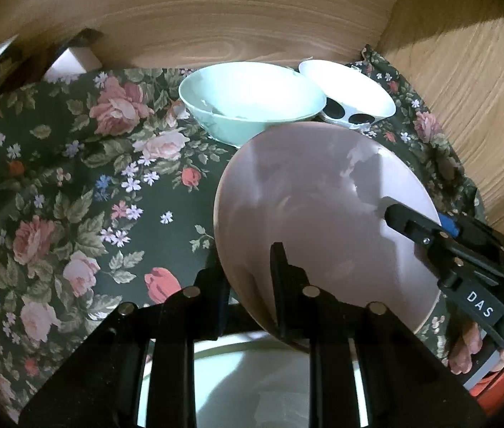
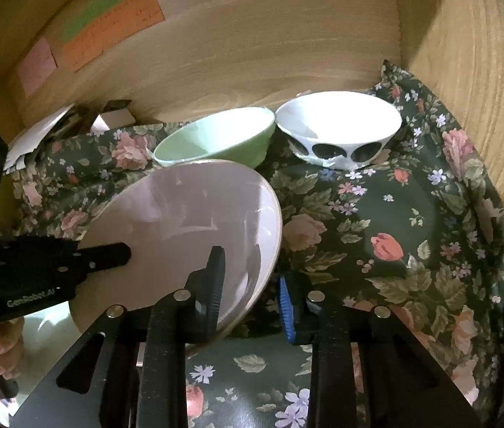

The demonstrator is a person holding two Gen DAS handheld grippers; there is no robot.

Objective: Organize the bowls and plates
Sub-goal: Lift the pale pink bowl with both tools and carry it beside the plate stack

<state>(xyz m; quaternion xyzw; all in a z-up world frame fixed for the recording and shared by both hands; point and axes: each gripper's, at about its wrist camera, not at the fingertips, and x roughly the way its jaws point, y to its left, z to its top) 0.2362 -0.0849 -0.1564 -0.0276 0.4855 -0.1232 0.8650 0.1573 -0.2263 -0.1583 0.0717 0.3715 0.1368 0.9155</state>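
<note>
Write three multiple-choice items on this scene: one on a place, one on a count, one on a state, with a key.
1. Where does the mint-green bowl stand relative to the white bowl with black ovals?
A. To its left, side by side
B. Stacked inside it
C. To its right

2. How many bowls stand on the floral cloth by the wooden back wall?
A. One
B. Two
C. Four

3. What is the state of the pale pink plate?
A. Lying flat on the cloth
B. Held tilted, with both grippers at its rim
C. Resting inside a bowl

Key: 1 A, the right wrist view shows them next to each other, green on the left. 2 B, only these two appear. 3 B, the left gripper has its fingers on either side of the rim and the right gripper does likewise at the opposite edge, the plate slanting.
</note>
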